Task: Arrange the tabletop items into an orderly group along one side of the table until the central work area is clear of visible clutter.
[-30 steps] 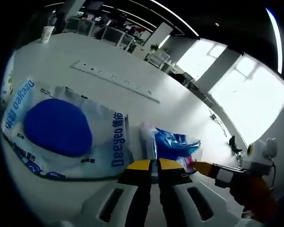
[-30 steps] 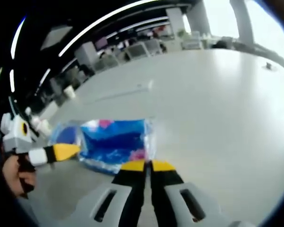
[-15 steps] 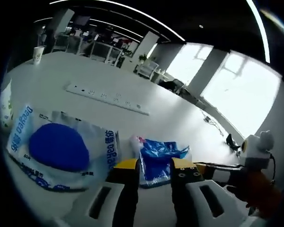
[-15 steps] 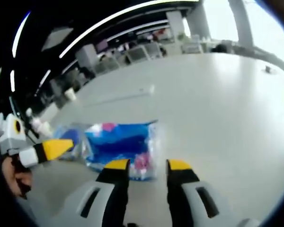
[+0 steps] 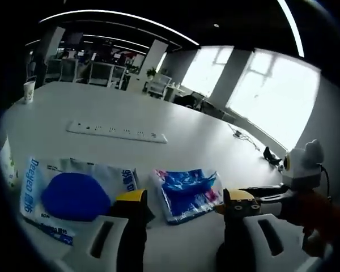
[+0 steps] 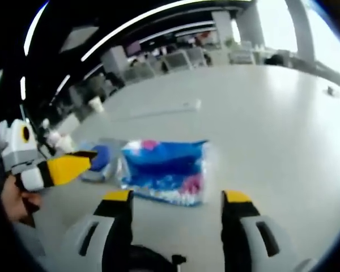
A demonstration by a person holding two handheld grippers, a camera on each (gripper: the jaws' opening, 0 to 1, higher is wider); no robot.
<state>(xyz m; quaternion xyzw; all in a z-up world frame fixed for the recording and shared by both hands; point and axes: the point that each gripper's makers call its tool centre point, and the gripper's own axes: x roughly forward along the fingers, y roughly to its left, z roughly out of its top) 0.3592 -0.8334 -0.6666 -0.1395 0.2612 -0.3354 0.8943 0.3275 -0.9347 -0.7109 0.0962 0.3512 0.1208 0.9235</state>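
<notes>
A blue tissue pack point(image 5: 187, 190) lies flat on the white table point(image 5: 175, 141), right beside a larger wet-wipes pack point(image 5: 68, 195) with a round blue lid. My left gripper point(image 5: 184, 207) stands open just short of both packs, nothing between its fingers. The right gripper's yellow tip point(image 5: 266, 195) enters from the right. In the right gripper view the tissue pack point(image 6: 164, 170) lies ahead of my open right gripper point(image 6: 177, 198), apart from it. The left gripper point(image 6: 59, 169) reaches in from the left, in front of the wipes pack point(image 6: 99, 158).
A white power strip point(image 5: 116, 131) lies farther back on the table, and a paper cup point(image 5: 28, 90) stands at the far left corner. A white-and-green item point(image 5: 5, 164) sits at the left edge. A small dark object point(image 5: 270, 154) rests far right. A hand point(image 6: 14, 204) holds the left gripper.
Both grippers went from shut to open and drew back from the blue tissue pack, which now lies free on the table.
</notes>
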